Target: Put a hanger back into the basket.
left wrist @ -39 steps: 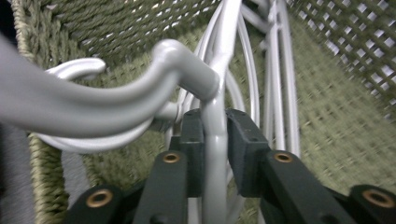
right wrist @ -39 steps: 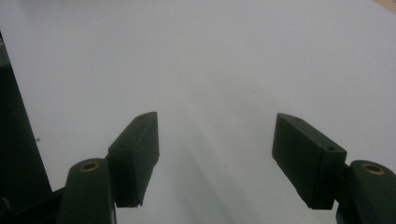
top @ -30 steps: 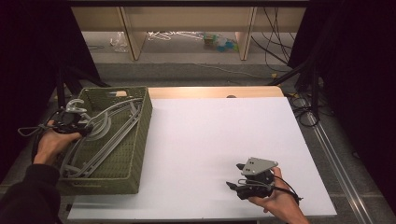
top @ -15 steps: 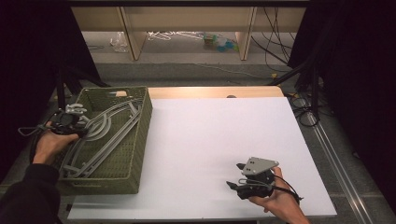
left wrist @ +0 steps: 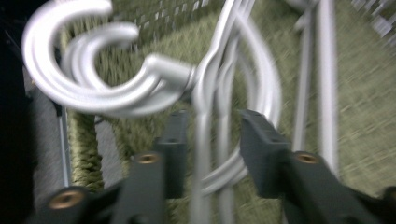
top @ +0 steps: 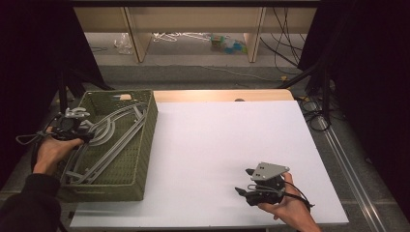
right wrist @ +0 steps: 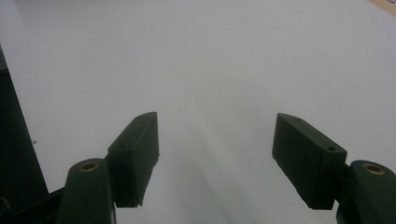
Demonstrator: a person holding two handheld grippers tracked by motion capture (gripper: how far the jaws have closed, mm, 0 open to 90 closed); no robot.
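A white table carries a green basket along its left edge, full of grey hangers. These look light, stiff, slick plastic that tangles; the neck below the hook offers the best grip. The left gripper straddles one neck, jaws narrow but not closed. The right gripper gapes wide, empty, near the front right corner.

right gripper fingers spread, white table

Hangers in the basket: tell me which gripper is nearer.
Left. The left gripper straddles the hangers in the basket, jaws open; the right gripper rests far across the table.
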